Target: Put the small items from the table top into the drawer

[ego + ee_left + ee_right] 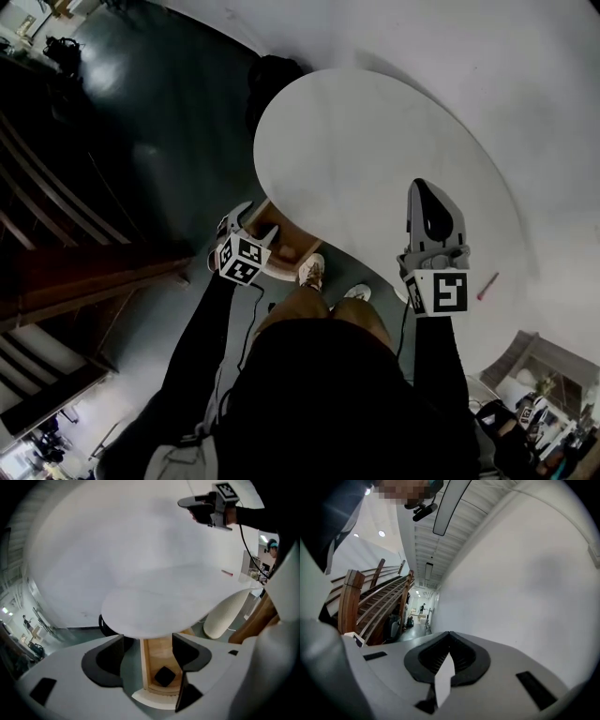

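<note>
The round white table top [375,159] shows bare, with no small items on it. A wooden drawer [281,242] stands pulled out from under its near left edge. My left gripper [251,225] hovers over the drawer, open with nothing between its fingers. In the left gripper view [147,641] the drawer [157,656] lies between the jaws, with a small black item [165,676] on its floor. My right gripper [424,190] is raised over the table's right side, shut and empty; its pads [449,634] meet and point at the white wall. It also shows top right [187,502].
Dark wooden stairs [66,272] run along the left. A small red stick [487,286] lies on the white surface past the table's right edge. A cream ribbed column [229,613] stands under the table. The person's shoes [312,272] are by the drawer. Clutter [534,384] sits lower right.
</note>
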Demonstrator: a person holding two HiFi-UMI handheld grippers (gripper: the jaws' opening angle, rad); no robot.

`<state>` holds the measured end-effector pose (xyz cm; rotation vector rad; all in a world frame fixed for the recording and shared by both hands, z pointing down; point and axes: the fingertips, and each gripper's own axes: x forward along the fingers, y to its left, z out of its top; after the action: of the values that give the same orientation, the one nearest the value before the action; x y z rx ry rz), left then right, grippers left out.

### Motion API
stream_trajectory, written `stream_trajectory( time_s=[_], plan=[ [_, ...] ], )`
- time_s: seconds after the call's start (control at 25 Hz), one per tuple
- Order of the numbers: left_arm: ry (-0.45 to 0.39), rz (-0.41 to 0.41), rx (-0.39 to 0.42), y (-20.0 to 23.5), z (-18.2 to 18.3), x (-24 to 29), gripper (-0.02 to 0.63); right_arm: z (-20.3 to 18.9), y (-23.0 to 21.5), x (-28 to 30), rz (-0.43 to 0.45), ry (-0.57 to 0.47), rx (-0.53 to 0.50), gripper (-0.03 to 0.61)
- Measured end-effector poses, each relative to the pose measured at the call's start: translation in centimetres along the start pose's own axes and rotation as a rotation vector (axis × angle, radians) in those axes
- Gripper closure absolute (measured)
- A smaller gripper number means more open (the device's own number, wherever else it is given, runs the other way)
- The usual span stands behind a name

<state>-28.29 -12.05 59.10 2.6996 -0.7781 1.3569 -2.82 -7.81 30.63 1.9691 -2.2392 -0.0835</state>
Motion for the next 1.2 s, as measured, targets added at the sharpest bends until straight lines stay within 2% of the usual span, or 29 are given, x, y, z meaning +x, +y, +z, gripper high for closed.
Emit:
stream_trajectory(
  time_s=[0.28, 0.48, 0.64, 0.76, 0.88, 1.08, 1.2],
  plan=[
    [-0.297, 0.09, 0.011, 0.1, 13.4, -5.6, 0.276, 0.5, -3.3, -3.6, -0.044, -0.037, 0.012, 0.552],
    [-0.586, 0.055, 0.008, -2.9, 25.2, -9.7, 0.282, 1.4, -5.8, -6.9, -0.098, -0.072, -0.001, 0.552],
    [-0.746, -0.01, 0.06, -7.4, 33.0, -12.7, 0.282, 1.2, -8.2, -10.0, -0.145, -0.074, -0.005, 0.552],
    [-0.828, -0.073, 0.083, -10.9, 36.8, -14.3, 0.282, 1.4, -9.9, -12.6, -0.192, -0.094, -0.003, 0.552],
    [-0.884, -0.116, 0.059, -13.3, 39.6, -15.4, 0.282, 1.3, -12.0, -15.0, -0.245, -0.098, 0.01, 0.552],
    [-0.899, -0.156, 0.092, -17.6, 42.1, -15.8, 0.282, 1.6, -15.2, -19.2, -0.321, -0.128, 0.041, 0.552],
    [-0.901, -0.207, 0.127, -20.6, 43.0, -15.4, 0.282, 1.3, -16.6, -21.6, -0.359, -0.13, 0.034, 0.552]
  ],
)
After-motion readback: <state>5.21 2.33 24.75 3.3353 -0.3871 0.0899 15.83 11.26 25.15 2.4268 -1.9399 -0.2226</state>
